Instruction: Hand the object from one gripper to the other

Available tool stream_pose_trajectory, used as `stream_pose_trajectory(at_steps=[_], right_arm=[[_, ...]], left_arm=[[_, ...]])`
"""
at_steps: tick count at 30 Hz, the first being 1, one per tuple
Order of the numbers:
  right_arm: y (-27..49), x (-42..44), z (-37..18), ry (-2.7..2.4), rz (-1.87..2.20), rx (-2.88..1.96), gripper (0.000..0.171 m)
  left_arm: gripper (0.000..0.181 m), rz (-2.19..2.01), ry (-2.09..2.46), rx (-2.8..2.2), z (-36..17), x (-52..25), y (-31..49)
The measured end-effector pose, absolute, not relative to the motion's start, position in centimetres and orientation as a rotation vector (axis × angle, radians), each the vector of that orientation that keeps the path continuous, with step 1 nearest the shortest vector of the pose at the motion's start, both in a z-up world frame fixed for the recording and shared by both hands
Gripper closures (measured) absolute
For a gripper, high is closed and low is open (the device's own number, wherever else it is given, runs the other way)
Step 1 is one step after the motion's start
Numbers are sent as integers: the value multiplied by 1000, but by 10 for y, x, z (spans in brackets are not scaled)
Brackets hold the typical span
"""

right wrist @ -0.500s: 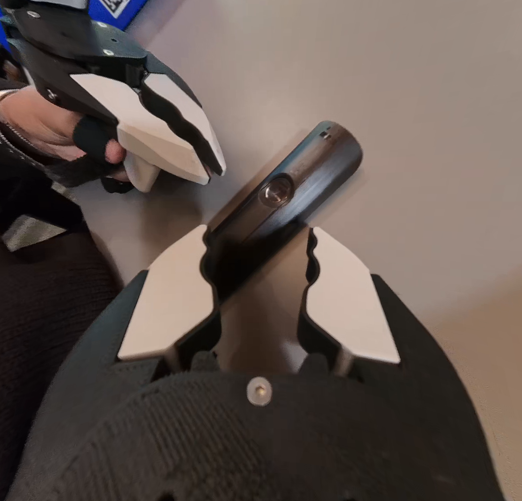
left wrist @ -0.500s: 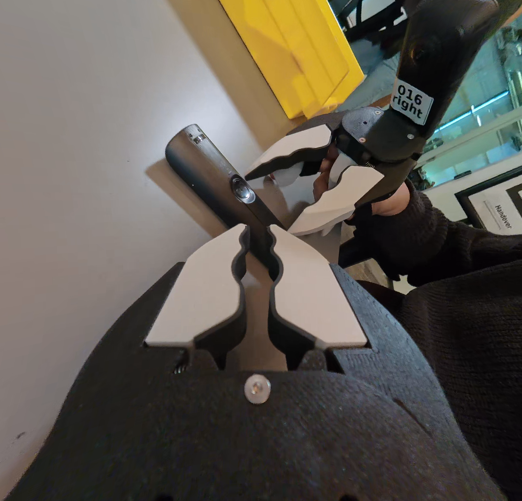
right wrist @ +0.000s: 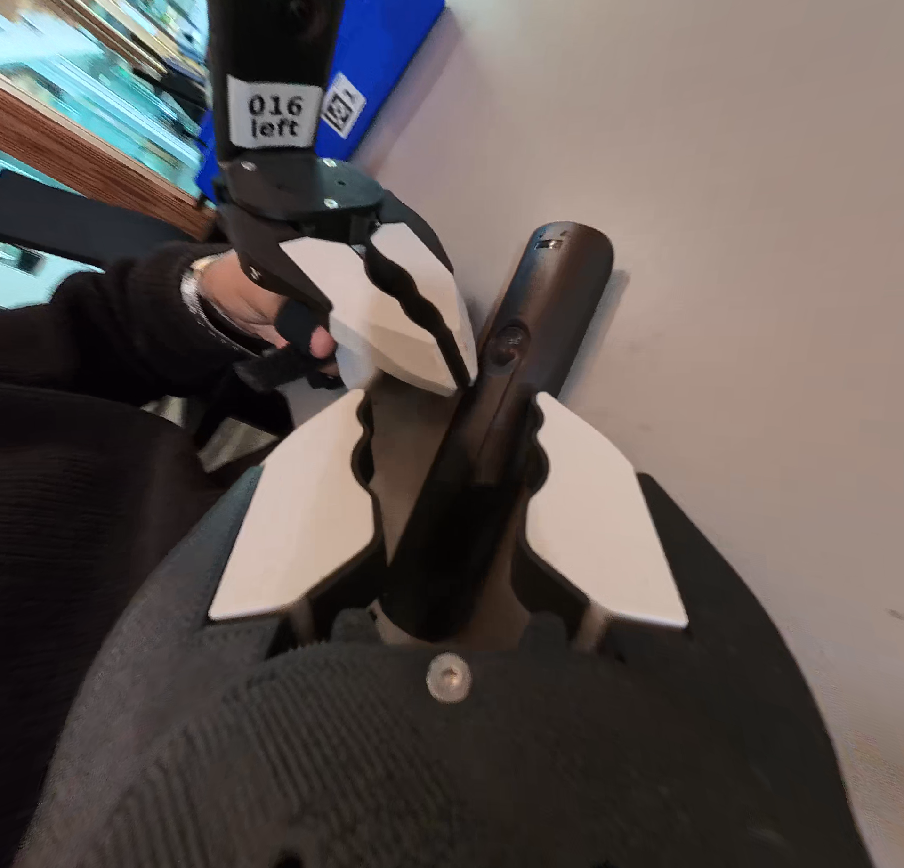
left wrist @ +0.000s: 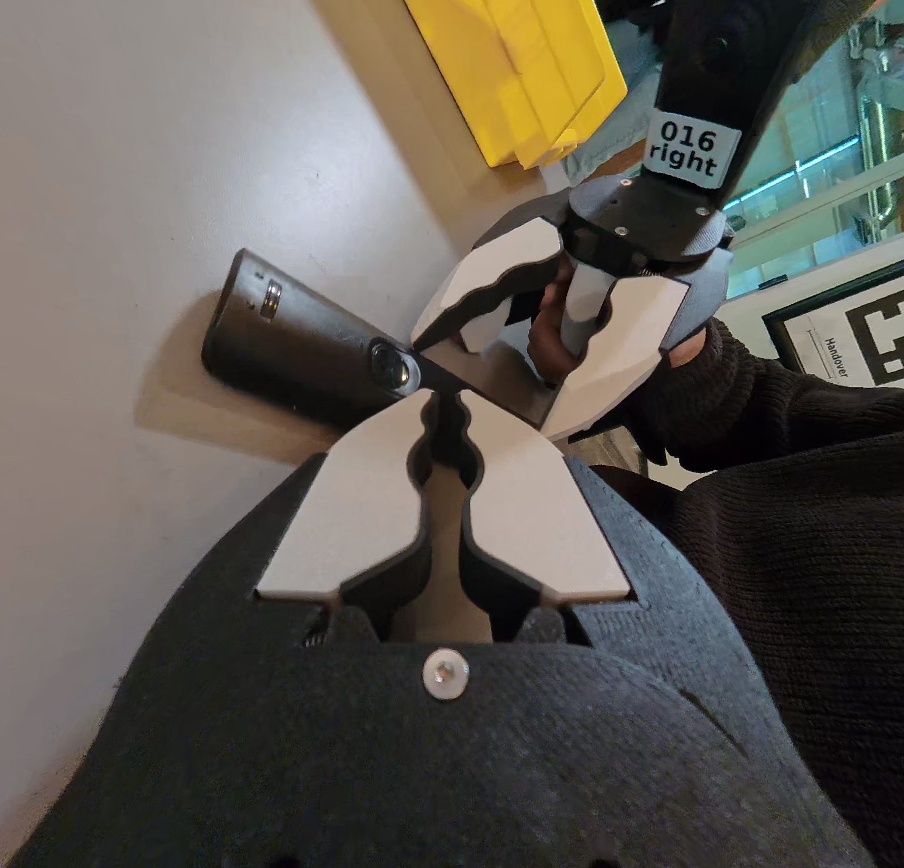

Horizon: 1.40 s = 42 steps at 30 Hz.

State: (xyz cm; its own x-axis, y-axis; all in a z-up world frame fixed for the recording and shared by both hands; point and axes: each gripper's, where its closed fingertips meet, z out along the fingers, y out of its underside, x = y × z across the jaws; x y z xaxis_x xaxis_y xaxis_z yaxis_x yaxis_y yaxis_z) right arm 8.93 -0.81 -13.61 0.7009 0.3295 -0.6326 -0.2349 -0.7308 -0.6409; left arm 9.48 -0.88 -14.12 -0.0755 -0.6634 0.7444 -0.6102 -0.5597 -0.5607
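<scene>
The object is a black stick-shaped device (left wrist: 293, 345) with a round lens-like button, held just above the white table (left wrist: 122, 159). My left gripper (left wrist: 447, 399) is shut on the device's thin flat end. My right gripper (left wrist: 484, 389) comes in from the upper right, open, with one finger on each side of the same end. In the right wrist view the device (right wrist: 553, 296) runs deep between my right gripper's (right wrist: 450, 399) open fingers and lies against the right finger. The left gripper (right wrist: 464, 377) pinches its edge there.
A yellow bin (left wrist: 513, 52) stands at the table's far edge. A blue bin (right wrist: 386, 52) with a square marker stands on the other side. A framed sign (left wrist: 851, 335) sits to the right. The person's dark sleeves (left wrist: 782, 502) are close behind both grippers. Left and right tips are no more than a few centimetres apart.
The right gripper has moved in along the device, which now sits deeper between its open fingers. The two grippers are closer together. The left gripper still holds the device.
</scene>
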Motion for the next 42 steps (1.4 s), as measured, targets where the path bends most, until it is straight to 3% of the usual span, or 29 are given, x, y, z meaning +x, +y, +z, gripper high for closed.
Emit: stream_pose_trajectory(at_steps=[6,12,18,23,31,42], right_arm=[[-10,99,-135,-27,992,-2192,109],[-26,95,-150,-223,526,-2338,78],[-37,96,-174,-397,112,-2423,87],[-32,88,-172,-425,147,-2400,122],[-31,97,-168,-477,103,-2381,123],[-23,113,-110,-200,518,-2101,124]], left_arm=[[177,-1797,1412,-2080,-133,93,-5],[176,-1752,1234,-1993,-112,92,39],[172,-1768,1175,-2010,-113,91,49],[168,-1741,1139,-1982,-109,92,54],[161,-1722,862,-1817,-75,82,100],[119,-1740,924,-1638,-59,84,102]])
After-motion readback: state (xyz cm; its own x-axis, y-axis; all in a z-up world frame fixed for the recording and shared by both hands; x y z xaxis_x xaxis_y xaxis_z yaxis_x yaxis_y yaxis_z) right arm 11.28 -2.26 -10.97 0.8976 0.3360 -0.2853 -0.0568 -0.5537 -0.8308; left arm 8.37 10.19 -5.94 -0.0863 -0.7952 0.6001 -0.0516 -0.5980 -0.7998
